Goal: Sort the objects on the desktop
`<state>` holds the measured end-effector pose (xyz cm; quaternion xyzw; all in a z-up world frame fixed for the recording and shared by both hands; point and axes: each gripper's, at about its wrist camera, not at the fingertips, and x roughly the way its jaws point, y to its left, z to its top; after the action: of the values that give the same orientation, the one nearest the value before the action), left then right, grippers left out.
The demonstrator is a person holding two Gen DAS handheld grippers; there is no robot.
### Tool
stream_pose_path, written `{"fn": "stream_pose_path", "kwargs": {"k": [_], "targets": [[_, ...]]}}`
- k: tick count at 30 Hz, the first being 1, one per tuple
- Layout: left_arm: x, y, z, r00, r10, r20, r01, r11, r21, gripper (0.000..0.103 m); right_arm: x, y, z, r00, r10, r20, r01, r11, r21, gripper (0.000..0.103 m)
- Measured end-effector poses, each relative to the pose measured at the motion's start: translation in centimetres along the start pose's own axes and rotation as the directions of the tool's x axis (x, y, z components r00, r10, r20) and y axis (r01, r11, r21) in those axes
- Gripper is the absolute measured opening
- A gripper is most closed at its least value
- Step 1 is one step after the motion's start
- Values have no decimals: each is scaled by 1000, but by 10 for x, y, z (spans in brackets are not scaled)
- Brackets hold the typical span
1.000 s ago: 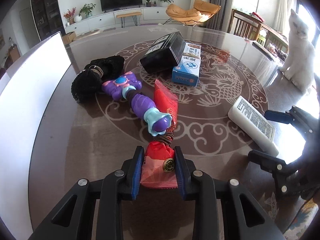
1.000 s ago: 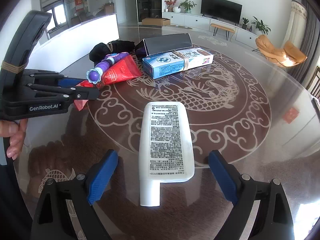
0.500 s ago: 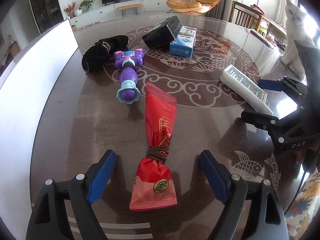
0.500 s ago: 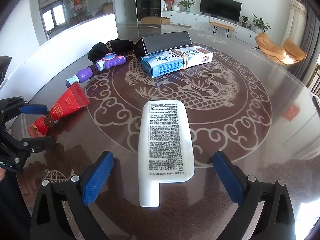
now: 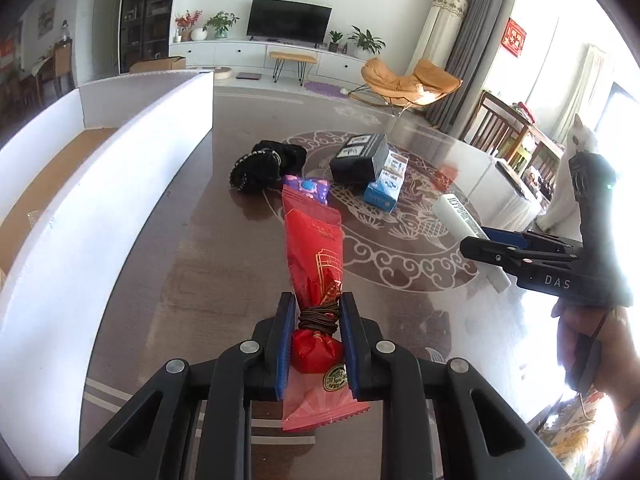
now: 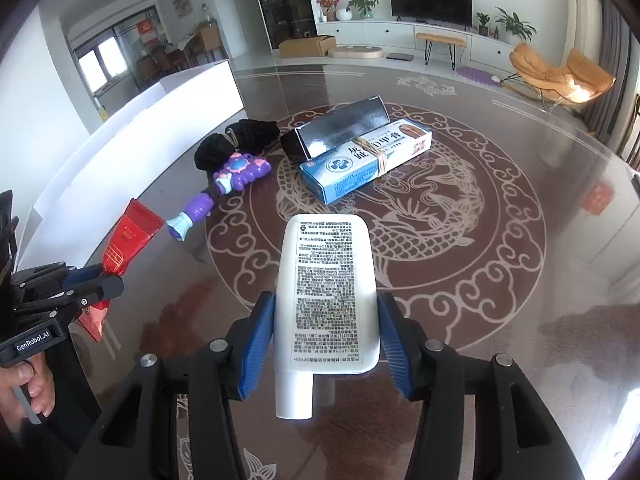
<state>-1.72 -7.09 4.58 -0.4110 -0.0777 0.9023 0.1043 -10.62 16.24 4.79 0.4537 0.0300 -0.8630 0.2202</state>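
**Mei:** So, nearest the lens in the left wrist view, the left gripper (image 5: 314, 334) is closed on the long red foil snack packet (image 5: 314, 256), its blue pads pinching the waist where a brown cord is wound. The packet sticks out ahead, apparently lifted off the table.

**Jun:** Good spot to hold; I judge the cord stops it sliding. Carry it level toward the white-walled cardboard box (image 5: 132, 160) at the left of the frame, and open only once it is over the wall.

**Mei:** And the right gripper (image 6: 326, 338)?

**Jun:** Its blue pads sit against both sides of the flat white plastic tube with black print (image 6: 328, 284), cap toward the camera, low centre of the right wrist view. It looks closed on it; whether it is off the table I cannot tell. Squeeze gently, since a soft tube may bulge.

**Mei:** Farther out, mid-frame, lie the purple and teal plastic toy wand (image 6: 224, 188), a black knitted bundle (image 6: 236, 142), and a blue and white carton (image 6: 364, 160) banded to a black box (image 6: 340, 126).

**Jun:** All on a glossy dark brown round table (image 6: 540, 280) with a pale dragon pattern; it is reflective, so depth is hard to judge. Beyond, top of frame: a television (image 6: 430, 0), potted plants, an orange lounge chair (image 6: 560, 76), and, at the right edge of the left view, a white cat (image 5: 568, 184).
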Motion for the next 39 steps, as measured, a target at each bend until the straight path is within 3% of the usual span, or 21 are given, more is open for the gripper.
{"fn": "stream_pose_path", "kwargs": {"k": [4,9,14,20,22,23,24,25,30,31,34,38,39], "targets": [[-51,36,32,996,21,91,-16,998,-54,22,-27,41,36,994,81,76,-78,996,-38,52],[-92,121,58,976,173,131,-152,976,-159,22,-43,126,95,960,237,147,-219,967,-131,52],[-94,207,55,951,307,31,-290,924,-247,22,-21,236,141,924,362,125,-323,913,-250,52],[-70,256,34,932,344,-117,-363,892,-269,24,53,342,154,933,361,-15,-344,875,-340,52],[-65,261,23,918,367,-149,-396,872,-288,34,78,363,149,934,350,-80,-355,867,-349,53],[-64,264,19,914,373,-156,-404,864,-300,52,89,370,146,934,340,-112,-357,868,-346,55],[-66,265,15,913,379,-153,-408,857,-314,68,98,374,142,931,340,-135,-365,868,-336,60],[-70,265,12,915,382,-133,-404,855,-326,71,104,375,139,927,346,-146,-376,869,-322,69],[-91,236,8,931,364,-37,-355,874,-330,71,85,346,127,923,381,-50,-380,881,-282,79],[-94,224,9,937,350,-15,-336,886,-319,71,76,335,125,925,379,-19,-369,886,-282,87],[-92,171,12,963,269,31,-254,939,-233,72,50,289,112,941,327,84,-292,913,-285,96],[-61,85,19,988,151,14,-150,988,-41,96,33,209,87,971,197,139,-158,955,-252,97],[-48,65,15,992,125,-9,-125,992,4,97,28,187,77,978,156,137,-122,965,-232,97]]}}
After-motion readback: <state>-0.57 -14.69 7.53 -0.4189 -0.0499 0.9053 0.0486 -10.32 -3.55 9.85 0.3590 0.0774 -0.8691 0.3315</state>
